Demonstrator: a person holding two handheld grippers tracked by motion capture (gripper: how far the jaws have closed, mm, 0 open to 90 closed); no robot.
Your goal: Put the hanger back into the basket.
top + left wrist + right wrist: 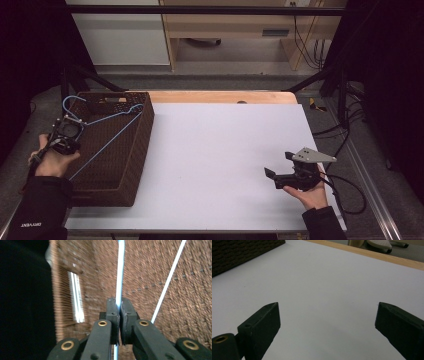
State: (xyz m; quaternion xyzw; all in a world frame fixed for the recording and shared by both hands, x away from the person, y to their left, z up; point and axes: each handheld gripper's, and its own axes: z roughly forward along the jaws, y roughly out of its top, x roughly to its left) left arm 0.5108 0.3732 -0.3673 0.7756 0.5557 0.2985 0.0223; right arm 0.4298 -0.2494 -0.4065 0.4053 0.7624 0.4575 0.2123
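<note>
The left gripper [65,134] has its fingers [113,312] closed on the wire of the blue hanger [107,131], whose long axis runs slanted over the wicker basket [134,150]; the right gripper [287,170] stands wide open, well apart across the desk [215,150]

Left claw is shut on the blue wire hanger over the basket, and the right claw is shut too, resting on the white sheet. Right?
Not quite. The right claw is open: the right gripper view shows its jaws wide apart over the white sheet. The left claw is indeed shut on the blue wire hanger over the basket.
</note>
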